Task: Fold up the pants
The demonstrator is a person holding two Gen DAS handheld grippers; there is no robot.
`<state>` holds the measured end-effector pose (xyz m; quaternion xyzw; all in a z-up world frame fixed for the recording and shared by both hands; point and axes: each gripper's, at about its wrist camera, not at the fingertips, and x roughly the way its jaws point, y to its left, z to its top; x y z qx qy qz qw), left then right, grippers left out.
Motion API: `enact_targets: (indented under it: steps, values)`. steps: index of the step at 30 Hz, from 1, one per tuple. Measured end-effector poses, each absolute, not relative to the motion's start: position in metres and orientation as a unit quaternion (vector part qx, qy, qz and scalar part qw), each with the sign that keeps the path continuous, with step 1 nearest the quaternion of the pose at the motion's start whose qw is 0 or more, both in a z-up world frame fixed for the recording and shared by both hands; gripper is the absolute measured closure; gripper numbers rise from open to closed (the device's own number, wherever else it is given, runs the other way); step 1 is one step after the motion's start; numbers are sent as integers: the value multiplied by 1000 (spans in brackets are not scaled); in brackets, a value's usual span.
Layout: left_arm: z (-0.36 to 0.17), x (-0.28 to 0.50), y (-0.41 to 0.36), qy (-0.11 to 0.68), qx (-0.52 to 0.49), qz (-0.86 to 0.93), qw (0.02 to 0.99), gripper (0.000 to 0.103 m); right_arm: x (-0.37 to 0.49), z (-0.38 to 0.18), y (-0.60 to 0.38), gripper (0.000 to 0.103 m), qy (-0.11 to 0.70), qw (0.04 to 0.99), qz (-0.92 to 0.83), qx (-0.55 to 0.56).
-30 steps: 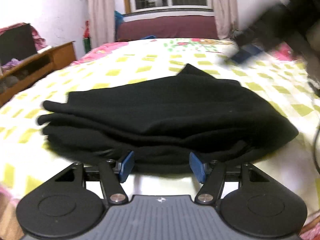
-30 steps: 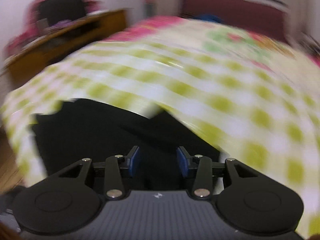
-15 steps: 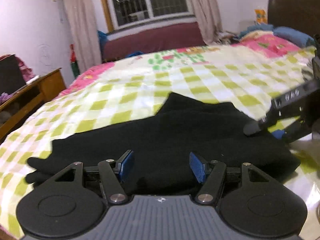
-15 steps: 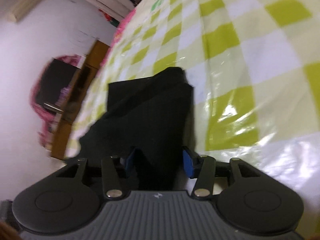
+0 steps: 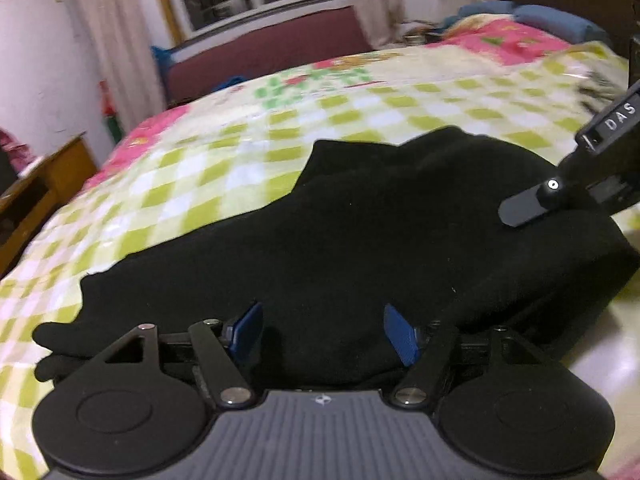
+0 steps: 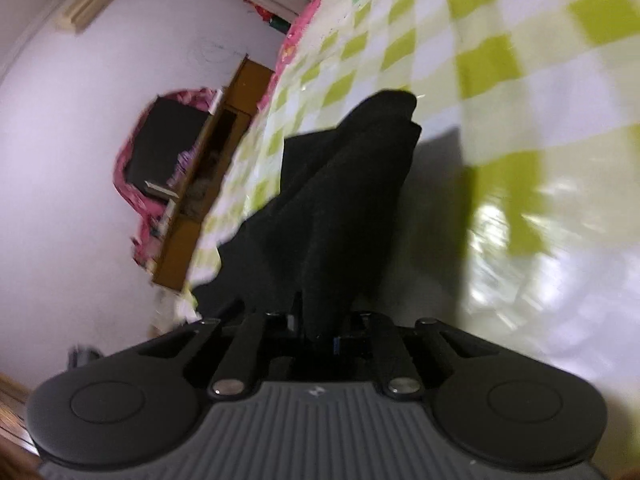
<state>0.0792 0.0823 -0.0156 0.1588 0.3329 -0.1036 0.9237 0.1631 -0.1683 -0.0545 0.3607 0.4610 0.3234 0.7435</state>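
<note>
The black pants (image 5: 360, 232) lie folded in a thick pile on the checked bedspread (image 5: 224, 168). My left gripper (image 5: 326, 334) is open, its blue pads over the near edge of the pile, with cloth between and under them. My right gripper (image 6: 316, 326) is shut on the right end of the pants (image 6: 340, 200), and the cloth rises from its jaws in a ridge. The right gripper also shows in the left wrist view (image 5: 560, 192) at the pile's right end.
The bed fills most of both views. A wooden cabinet (image 5: 36, 196) stands left of the bed, with a dark screen on it (image 6: 168, 140). A window with curtains and a maroon bench (image 5: 272, 44) are at the far end. Pillows (image 5: 540, 20) lie at the far right.
My right gripper has closed on the right end of the pants. My left gripper has moved forward over the near edge of the pile and stays open.
</note>
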Motion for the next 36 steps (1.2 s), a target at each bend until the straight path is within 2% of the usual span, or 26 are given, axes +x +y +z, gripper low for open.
enact_targets:
  steps: [2, 4, 6, 10, 14, 18, 24, 31, 35, 36]
  values:
    - [-19, 68, 66, 335, 160, -139, 918, 20, 137, -55, -186, 91, 478, 758, 299, 327]
    - [-27, 63, 52, 340, 169, -164, 911, 14, 122, -63, -201, 85, 513, 747, 280, 315]
    - [-25, 58, 44, 331, 185, -177, 908, 14, 112, -53, -218, 81, 515, 755, 267, 305]
    - [-12, 56, 44, 324, 220, -178, 903, 14, 112, -8, -243, 80, 461, 811, 275, 232]
    - [-10, 62, 42, 321, 246, -176, 898, 14, 168, 6, -215, 80, 420, 818, 358, 161]
    - [-11, 63, 40, 323, 242, -168, 899, 14, 219, -19, -173, 80, 457, 773, 426, 109]
    - [-12, 64, 43, 329, 240, -169, 898, 14, 246, -41, -160, 80, 506, 713, 478, 84]
    - [-11, 75, 36, 310, 270, -182, 893, 14, 257, -40, -163, 65, 521, 658, 540, 64]
    - [-15, 78, 36, 317, 267, -180, 892, 13, 266, -42, -162, 61, 513, 648, 558, 78]
    - [-15, 78, 35, 318, 266, -179, 892, 13, 266, -42, -162, 56, 508, 645, 565, 83]
